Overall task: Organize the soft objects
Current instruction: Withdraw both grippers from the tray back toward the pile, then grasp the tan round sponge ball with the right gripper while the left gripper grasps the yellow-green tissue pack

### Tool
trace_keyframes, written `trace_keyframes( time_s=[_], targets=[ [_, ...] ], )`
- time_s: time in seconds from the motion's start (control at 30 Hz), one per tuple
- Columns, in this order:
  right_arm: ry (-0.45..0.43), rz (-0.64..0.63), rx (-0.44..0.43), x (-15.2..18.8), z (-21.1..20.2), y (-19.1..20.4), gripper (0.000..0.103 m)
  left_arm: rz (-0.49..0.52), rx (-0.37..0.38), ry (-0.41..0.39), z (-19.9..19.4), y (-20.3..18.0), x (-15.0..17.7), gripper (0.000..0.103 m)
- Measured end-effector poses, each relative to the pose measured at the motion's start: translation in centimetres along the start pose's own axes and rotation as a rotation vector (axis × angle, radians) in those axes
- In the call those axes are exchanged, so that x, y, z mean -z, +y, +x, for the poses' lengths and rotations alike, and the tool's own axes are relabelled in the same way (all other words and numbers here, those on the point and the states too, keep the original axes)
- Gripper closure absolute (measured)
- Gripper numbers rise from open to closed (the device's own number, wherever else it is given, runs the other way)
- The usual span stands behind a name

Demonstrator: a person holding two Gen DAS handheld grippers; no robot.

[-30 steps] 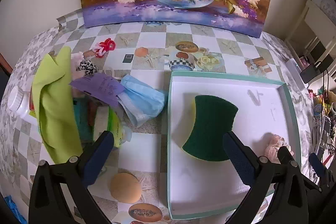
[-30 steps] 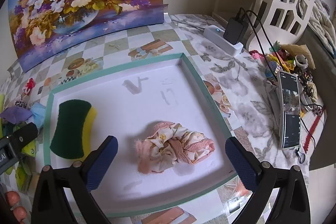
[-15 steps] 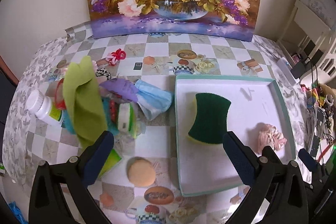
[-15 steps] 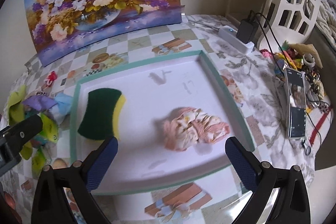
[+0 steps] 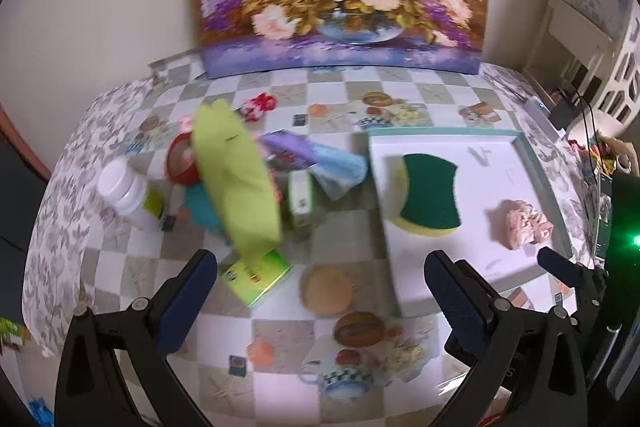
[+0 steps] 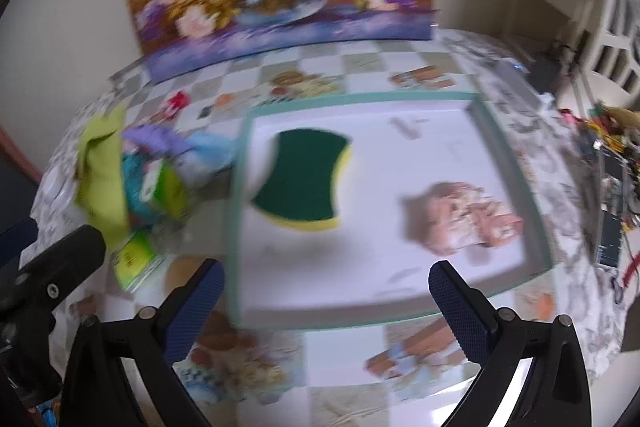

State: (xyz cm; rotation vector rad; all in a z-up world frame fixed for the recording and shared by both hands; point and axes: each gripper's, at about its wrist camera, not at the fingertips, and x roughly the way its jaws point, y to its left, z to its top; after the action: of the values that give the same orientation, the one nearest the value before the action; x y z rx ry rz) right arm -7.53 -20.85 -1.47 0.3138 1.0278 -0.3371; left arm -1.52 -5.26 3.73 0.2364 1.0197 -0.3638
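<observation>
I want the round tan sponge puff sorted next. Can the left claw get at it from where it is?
Probably yes. The left claw is open and holds nothing, and the tan puff lies alone on the tablecloth between its fingers, beside the tray and apart from the green packet. Nothing covers it.

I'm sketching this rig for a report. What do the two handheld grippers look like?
Both look alike: the left gripper and right gripper have black, angular plastic frames with silver screws at the joints. Each finger ends in a dark blue, finely textured pad. No cables, sleeves or markings show on them.
</observation>
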Motion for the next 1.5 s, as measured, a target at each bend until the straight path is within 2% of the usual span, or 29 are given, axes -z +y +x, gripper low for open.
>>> trace_keyframes(
  time_s=[0.17, 0.4, 0.57, 0.67, 0.9, 1.03, 1.2, 1.37, 1.5],
  targets=[
    [0.027, -0.066, 0.001, 0.5, 0.8, 2.0, 0.0, -0.064, -0.046, -0.003, -0.1, 3.5, 0.7, 0.0],
    [0.034, -0.075, -0.036, 0.5, 0.9, 3.0, 0.0, -0.166, -0.086, 0.029, 1.0, 8.3, 1.9, 0.0],
    [0.042, -0.09, -0.096, 0.4, 1.4, 4.3, 0.0, -0.236, -0.119, 0.079, 2.4, 11.1, 2.8, 0.0],
    [0.05, -0.121, -0.103, 0.5, 1.9, 5.6, 0.0, -0.248, -0.14, 0.115, 3.7, 11.9, 3.2, 0.0],
    [0.117, -0.201, -0.154, 1.2, 4.1, 8.7, 0.0, -0.257, -0.101, 0.217, 7.2, 12.1, 3.9, 0.0],
    [0.136, -0.251, -0.15, 1.7, 5.1, 9.9, 0.0, -0.262, -0.035, 0.257, 8.5, 11.9, 4.3, 0.0],
    [0.149, -0.278, -0.162, 2.0, 5.9, 10.5, 0.0, -0.268, -0.037, 0.268, 9.0, 11.8, 4.4, 0.0],
    [0.137, -0.302, -0.175, 1.8, 6.2, 11.1, 0.001, -0.329, 0.019, 0.291, 10.1, 12.6, 4.6, 0.0],
    [0.134, -0.334, -0.183, 1.9, 6.5, 11.7, 0.003, -0.355, 0.029, 0.286, 10.5, 13.1, 4.7, 0.0]
  ],
)
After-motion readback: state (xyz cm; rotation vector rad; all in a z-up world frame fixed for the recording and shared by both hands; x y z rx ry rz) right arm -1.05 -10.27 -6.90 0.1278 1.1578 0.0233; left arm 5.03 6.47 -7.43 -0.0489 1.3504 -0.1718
